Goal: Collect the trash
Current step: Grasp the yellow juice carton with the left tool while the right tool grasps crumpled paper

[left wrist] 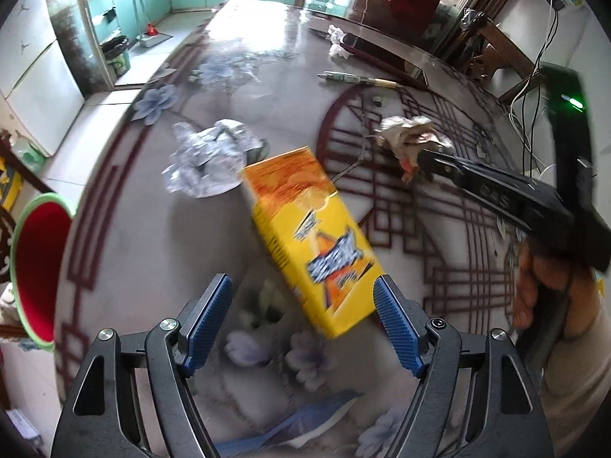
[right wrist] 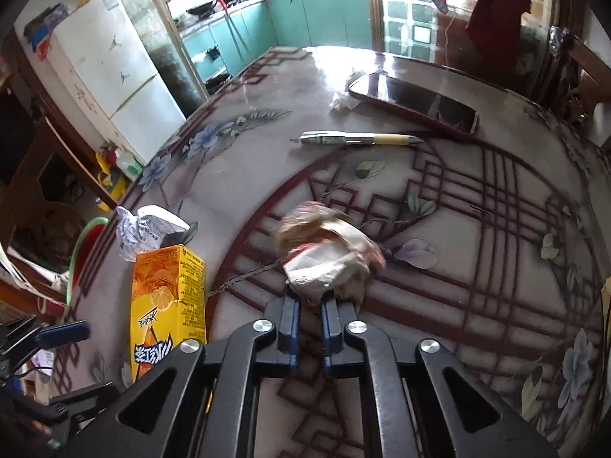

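Gripped a crumpled wrapper (right wrist: 328, 255) with the right fingers (right wrist: 288, 324), closed tight on its near end, out in the middle of the worktop (right wrist: 496, 267) over the red lattice print. Could not tell whether the wrapper was resting on the surface or lifted clear of it.

Held the left fingers (left wrist: 214, 305) wide open on either side of a yellow juice carton (left wrist: 313, 236), pressing on it with neither pad. Saw that carton standing upright near the worktop's left edge, to the left of the wrapper.

Noted a crumpled sheet of printed paper (left wrist: 206, 160) just behind the carton, closer to the same edge. Saw a red bin with a green rim (left wrist: 38, 267) below and beyond that edge.

Toward the far edge, noted a pen (right wrist: 355, 139) lying flat, a phone (right wrist: 416, 103) behind it, and a small white tissue wad (right wrist: 343, 101) touching the phone's left end.
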Demonstrator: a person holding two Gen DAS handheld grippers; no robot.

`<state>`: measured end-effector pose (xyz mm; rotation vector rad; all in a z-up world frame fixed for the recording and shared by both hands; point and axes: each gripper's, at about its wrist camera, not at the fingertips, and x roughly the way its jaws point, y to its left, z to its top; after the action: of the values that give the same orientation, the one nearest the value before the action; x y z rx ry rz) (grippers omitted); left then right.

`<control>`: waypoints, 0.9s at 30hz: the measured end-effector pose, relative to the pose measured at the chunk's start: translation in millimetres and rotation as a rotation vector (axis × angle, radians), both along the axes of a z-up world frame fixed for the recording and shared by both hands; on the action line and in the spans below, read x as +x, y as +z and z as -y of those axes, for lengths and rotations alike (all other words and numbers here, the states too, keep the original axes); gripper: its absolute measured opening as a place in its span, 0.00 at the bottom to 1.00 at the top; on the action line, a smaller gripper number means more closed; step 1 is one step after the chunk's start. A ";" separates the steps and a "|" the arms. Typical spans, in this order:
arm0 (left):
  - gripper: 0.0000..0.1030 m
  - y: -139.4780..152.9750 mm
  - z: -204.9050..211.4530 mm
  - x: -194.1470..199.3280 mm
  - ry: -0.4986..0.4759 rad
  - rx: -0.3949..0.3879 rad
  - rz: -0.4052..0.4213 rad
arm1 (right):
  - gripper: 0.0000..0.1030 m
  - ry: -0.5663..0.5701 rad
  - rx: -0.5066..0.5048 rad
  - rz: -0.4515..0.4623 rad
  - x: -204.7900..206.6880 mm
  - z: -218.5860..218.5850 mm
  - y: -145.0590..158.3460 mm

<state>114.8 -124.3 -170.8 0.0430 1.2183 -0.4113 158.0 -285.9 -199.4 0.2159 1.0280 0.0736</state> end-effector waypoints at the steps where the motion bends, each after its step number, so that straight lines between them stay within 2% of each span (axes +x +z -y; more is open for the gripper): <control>1: 0.74 -1.7 3.9 2.5 -0.001 0.000 -0.003 | 0.05 -0.018 0.000 0.014 -5.6 4.2 3.9; 9: 0.73 -35.8 32.2 19.2 -0.001 0.040 -0.068 | 0.05 -0.143 0.030 0.067 -52.9 31.8 32.6; 13: 0.70 -36.4 34.2 14.2 -0.019 0.031 -0.048 | 0.05 -0.163 0.043 0.077 -67.6 34.8 40.6; 16: 0.62 -32.0 33.5 12.8 -0.041 0.029 -0.042 | 0.05 -0.179 0.065 0.086 -74.0 36.7 43.8; 19: 0.59 -25.5 30.0 9.4 -0.053 0.025 -0.015 | 0.06 -0.187 0.082 0.092 -68.6 37.7 41.5; 20: 0.59 -23.1 27.3 8.1 -0.052 0.021 -0.008 | 0.09 -0.189 0.091 0.094 -63.5 38.3 40.6; 22: 0.59 -18.1 23.3 5.7 -0.047 0.008 0.004 | 0.28 -0.195 0.110 0.100 -49.6 38.1 37.3; 24: 0.59 -10.0 18.6 1.0 -0.048 -0.008 0.017 | 0.52 -0.194 0.088 0.120 -36.1 31.4 34.1; 27: 0.59 1.4 10.3 -3.9 -0.049 -0.015 0.043 | 0.57 -0.167 0.005 0.096 -10.1 13.7 20.7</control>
<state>110.8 -134.6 -169.3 0.0687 1.1732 -0.4607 147.9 -299.7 -178.6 0.2995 0.9113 -0.0647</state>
